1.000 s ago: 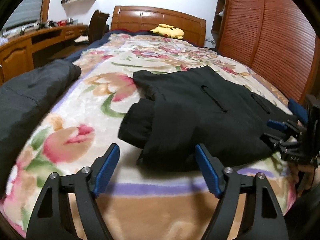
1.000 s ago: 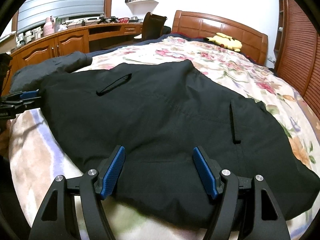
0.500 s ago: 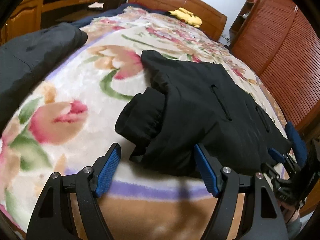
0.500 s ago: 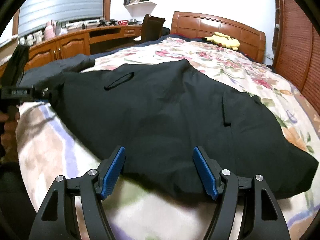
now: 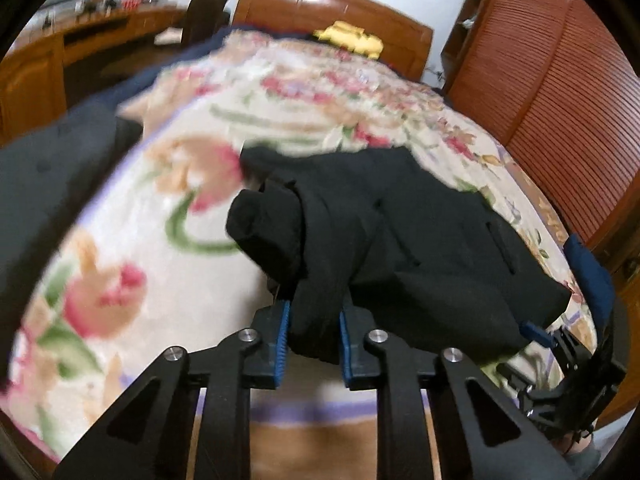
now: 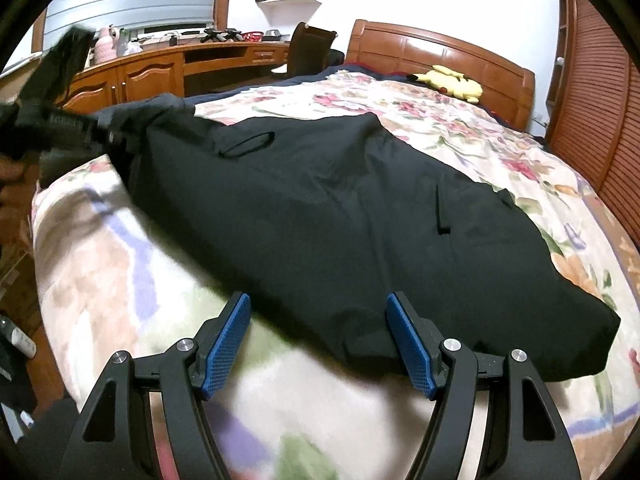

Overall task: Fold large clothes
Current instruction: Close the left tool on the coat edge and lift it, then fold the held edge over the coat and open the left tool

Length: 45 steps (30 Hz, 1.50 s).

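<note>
Black fabric of the jacket lies spread across the near half of the bed, on its floral blanket. At the jacket's near corner, the left gripper is pinching a bunched fold of the cloth between its blue pads, with a rolled sleeve just beyond the pinch. At the jacket's opposite near edge, the right gripper is spread wide, its blue pads on either side of the hem; whether they touch the cloth cannot be told. Beside the jacket, toward the bed's edge, a dark grey garment lies partly on the blanket. Far beyond the jacket, a yellow plush toy rests against the wooden headboard. A wooden desk runs along the wall past the bed, and slatted wooden doors stand on the other side.
</note>
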{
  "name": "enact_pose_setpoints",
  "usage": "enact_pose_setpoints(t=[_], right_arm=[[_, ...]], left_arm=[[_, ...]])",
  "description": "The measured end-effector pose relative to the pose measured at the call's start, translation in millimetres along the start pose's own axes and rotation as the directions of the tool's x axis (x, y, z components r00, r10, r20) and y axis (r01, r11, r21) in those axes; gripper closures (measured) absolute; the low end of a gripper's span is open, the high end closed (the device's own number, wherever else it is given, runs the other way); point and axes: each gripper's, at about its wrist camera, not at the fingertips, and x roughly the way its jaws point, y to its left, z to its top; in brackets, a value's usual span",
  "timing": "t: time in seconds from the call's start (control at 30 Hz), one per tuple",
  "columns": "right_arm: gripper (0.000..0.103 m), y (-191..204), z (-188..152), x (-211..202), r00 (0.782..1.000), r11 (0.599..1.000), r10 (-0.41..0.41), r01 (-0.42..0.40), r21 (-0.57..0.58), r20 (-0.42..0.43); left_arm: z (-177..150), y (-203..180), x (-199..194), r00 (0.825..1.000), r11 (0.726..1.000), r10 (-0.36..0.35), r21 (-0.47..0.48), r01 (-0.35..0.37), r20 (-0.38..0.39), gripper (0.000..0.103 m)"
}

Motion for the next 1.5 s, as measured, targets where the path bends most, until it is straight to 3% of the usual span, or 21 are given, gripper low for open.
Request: enact_pose_setpoints(t=[0.2,0.43,0.6,0.7,0.83,0.93,1.0,1.23,1.37,1.5], right_arm=[[0.033,-19,-4,-17,1.0,0.998,0.019,-0.02,0.067,0.013],[0.034,-36,1,-33,0.998,0.989,0.014,-0.022,0.144,0.057],[0.06,-48,18,-38,0.988,0.968,0.039,-0.074,0.238,0.148],[0.07,-46,29,-29,0.98,0.955,0.068,-0.118,0.272,0.185],[0.074,-35,36,4,0.983,0.957,0.1,-0.136,0.257,0.151],[0.076,-23,36,42,0.991,0.964,0.132,-0.134,0.228,0.025],[0.076,-16,34,60,0.986,0.966,0.163,-0.15,0.211,-0.043],[0.076,-33,31,48,0.983,0.956,0.183,-0.17,0.239,-0.034],[0.076,-71,21,13,0.993,0.948,0.117,-0.117,0.295,0.019],[0.076,-112,6,-28,0.998,0.944,-0.005,-0.013,0.33,0.056]], left_arm=[[23,-51,-30,0.993,0.992,0.034,0.117,-0.048,0.114,0.086],[33,-87,-48,0.985,0.974,0.042,0.214,-0.078,0.169,0.087],[29,-92,-54,0.983,0.966,0.051,0.242,-0.094,0.176,0.087],[28,-88,-54,0.984,0.966,0.048,0.242,-0.089,0.169,0.087],[26,-90,-53,0.985,0.965,0.05,0.246,-0.09,0.165,0.087],[23,-91,-50,0.99,0.967,0.017,0.251,-0.051,0.137,0.087],[18,-97,-47,0.99,0.961,0.03,0.269,-0.067,0.14,0.087],[24,-130,-59,0.985,0.951,-0.013,0.306,-0.041,0.174,0.087],[27,-166,-66,0.982,0.932,-0.054,0.363,-0.016,0.183,0.088],[27,-210,-62,0.98,0.903,-0.094,0.429,0.009,0.176,0.088]])
